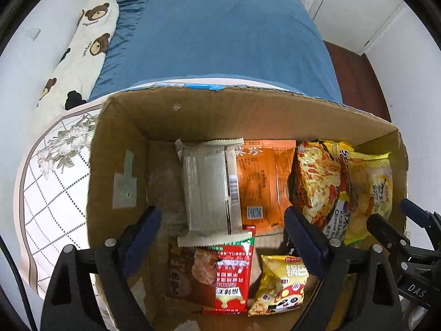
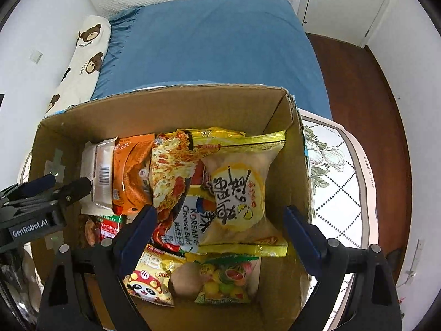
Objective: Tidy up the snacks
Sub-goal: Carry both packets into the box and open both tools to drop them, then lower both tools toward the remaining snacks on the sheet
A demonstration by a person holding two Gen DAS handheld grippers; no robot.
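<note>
An open cardboard box (image 1: 165,115) (image 2: 154,110) holds several snack packs: a silver pack (image 1: 205,187), an orange pack (image 1: 261,182), a cheese noodle pack (image 1: 319,182) (image 2: 176,182), a yellow chip bag (image 1: 369,190) (image 2: 237,193), a red sachet (image 1: 234,273), a small yellow panda bag (image 1: 281,284) (image 2: 148,281) and a fruit candy bag (image 2: 226,278). My left gripper (image 1: 223,220) is open and empty above the box's left half. My right gripper (image 2: 220,220) is open and empty above the chip bag.
The box stands on a white floral tray table (image 1: 55,165) (image 2: 339,179) in front of a blue bed (image 1: 220,35). A bear-print pillow (image 1: 85,44) lies at the left by the wall. Wooden floor (image 2: 366,88) shows at the right.
</note>
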